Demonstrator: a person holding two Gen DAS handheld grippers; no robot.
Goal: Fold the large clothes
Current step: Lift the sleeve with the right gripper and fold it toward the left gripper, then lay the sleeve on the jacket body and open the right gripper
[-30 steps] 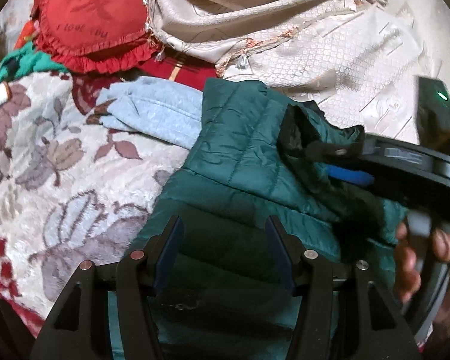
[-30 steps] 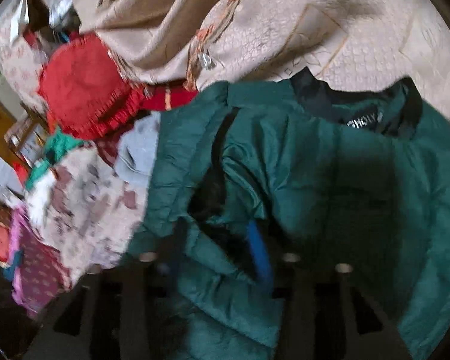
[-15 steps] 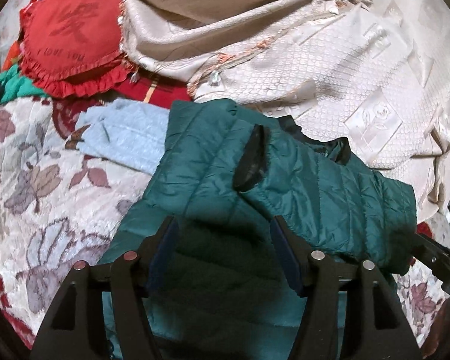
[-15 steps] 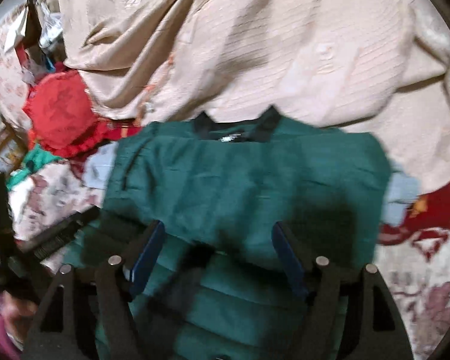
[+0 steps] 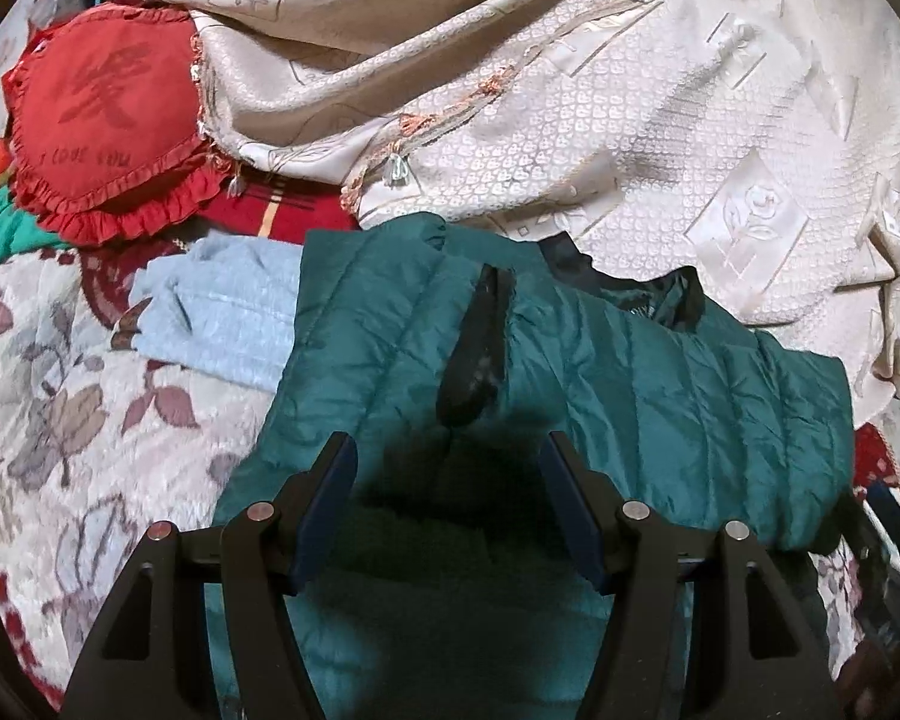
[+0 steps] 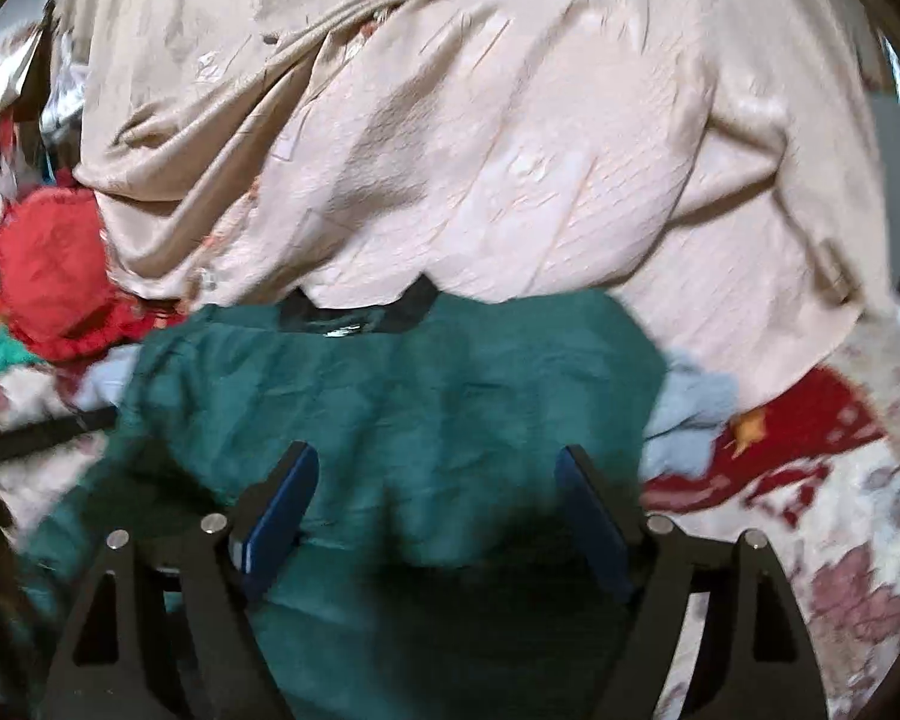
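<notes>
Green quilted jacket [image 5: 660, 396], lying partly folded on the bedding: one black-cuffed sleeve laid across its body, dark collar at the far edge, fabric creased throughout.

The left wrist view was taken from just above the jacket [image 5: 660, 396], close in, looking forward and down between the left gripper [image 5: 447, 450] fingers toward the beige cloth [image 5: 570, 120]. The right wrist view was set similarly close over the jacket [image 6: 402, 408], aimed between the right gripper [image 6: 435, 462] fingers. The jacket collar, beige cloth and red cushion [image 5: 102, 120] were shared by both views.
</notes>
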